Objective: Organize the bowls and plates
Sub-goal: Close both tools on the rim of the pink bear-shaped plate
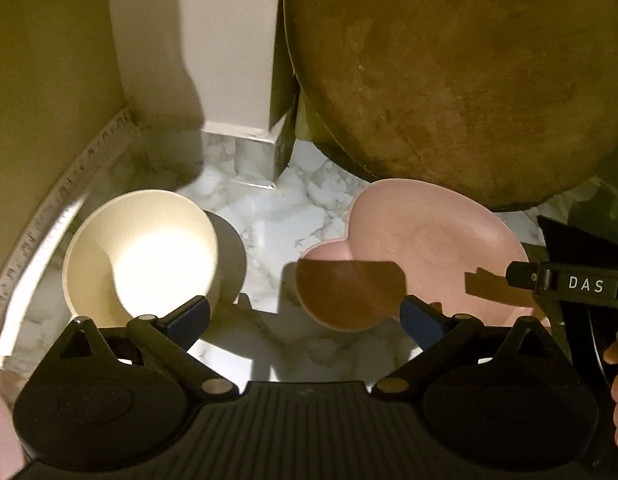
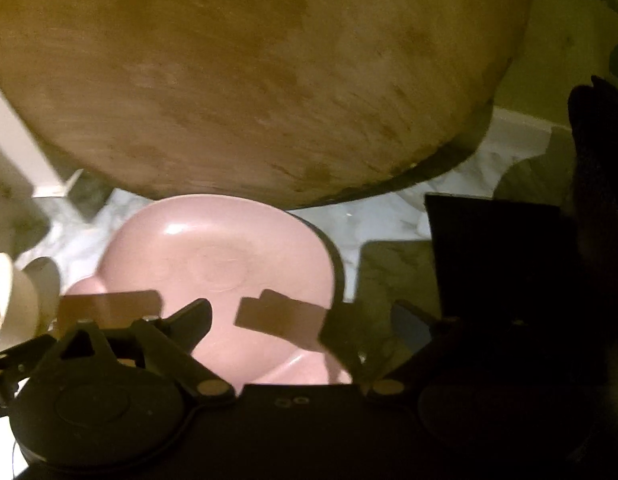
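A cream bowl (image 1: 145,256) sits upright on the marble counter (image 1: 269,232) at the left. A pink plate (image 1: 421,256) with a lobed rim lies flat to its right. My left gripper (image 1: 305,316) hovers open above the gap between them, its left finger by the bowl's rim and its right finger over the plate's near lobe. In the right wrist view my right gripper (image 2: 305,320) stands open over the near part of the pink plate (image 2: 221,264), nothing pressed between its pads. The cream bowl (image 2: 9,292) shows at that view's left edge.
A large round wooden board (image 1: 469,80) leans at the back, overhanging the plate's far rim; it also fills the top as the board (image 2: 249,80). A white post (image 1: 229,60) stands in the corner. A dark object (image 2: 497,260) sits to the right of the plate.
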Action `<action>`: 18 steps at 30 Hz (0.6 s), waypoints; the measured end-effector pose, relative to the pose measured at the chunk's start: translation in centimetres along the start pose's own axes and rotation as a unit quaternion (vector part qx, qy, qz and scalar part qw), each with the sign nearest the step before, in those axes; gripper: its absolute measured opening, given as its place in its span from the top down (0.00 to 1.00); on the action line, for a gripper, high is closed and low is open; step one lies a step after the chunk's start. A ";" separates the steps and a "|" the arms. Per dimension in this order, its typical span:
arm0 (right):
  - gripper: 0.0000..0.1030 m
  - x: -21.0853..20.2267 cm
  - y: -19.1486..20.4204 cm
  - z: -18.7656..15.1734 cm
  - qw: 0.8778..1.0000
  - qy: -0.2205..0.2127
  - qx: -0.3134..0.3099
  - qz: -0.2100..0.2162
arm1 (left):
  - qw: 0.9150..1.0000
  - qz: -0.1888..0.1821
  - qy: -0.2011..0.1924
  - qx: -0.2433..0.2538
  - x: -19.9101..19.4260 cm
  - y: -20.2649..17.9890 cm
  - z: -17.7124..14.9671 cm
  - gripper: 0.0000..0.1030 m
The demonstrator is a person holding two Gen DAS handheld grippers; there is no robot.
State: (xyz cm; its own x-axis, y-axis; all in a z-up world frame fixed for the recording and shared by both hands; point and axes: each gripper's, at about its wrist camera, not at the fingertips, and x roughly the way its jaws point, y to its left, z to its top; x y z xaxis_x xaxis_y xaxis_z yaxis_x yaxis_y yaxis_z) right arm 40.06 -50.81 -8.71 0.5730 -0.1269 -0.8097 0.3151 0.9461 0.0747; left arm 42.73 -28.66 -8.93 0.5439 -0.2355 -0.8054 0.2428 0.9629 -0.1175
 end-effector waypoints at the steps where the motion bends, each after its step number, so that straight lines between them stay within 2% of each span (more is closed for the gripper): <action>1: 0.14 0.3 -0.2 0.2 1.000 0.003 0.002 0.000 | 1.000 0.003 -0.001 -0.002 0.2 -0.1 0.0 0.02; 5: 0.23 1.5 -1.0 0.5 1.000 0.010 0.014 -0.001 | 1.000 0.011 0.006 -0.016 1.4 -0.4 0.3 0.22; 11: 0.39 3.0 -1.7 1.0 0.999 0.022 0.026 -0.005 | 0.999 0.018 0.025 -0.037 3.3 0.1 0.3 0.43; 13: 0.48 3.4 -1.7 1.1 0.999 0.025 0.023 -0.006 | 0.998 0.018 0.030 -0.044 3.7 0.4 0.3 0.50; 16: 0.53 3.9 -1.8 1.1 0.999 0.030 0.020 -0.005 | 0.998 0.016 0.038 -0.045 4.1 0.4 0.4 0.61; 18: 0.61 4.2 -1.9 1.1 0.999 0.033 0.020 -0.004 | 0.998 0.015 0.041 -0.046 4.4 0.4 0.4 0.66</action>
State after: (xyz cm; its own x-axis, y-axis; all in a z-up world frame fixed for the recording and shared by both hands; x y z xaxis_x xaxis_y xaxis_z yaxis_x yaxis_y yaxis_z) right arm 42.71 -53.47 -11.64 0.5203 -0.1128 -0.8465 0.3503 0.9322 0.0911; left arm 45.61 -29.33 -12.30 0.4804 -0.1988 -0.8542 0.1513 0.9782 -0.1425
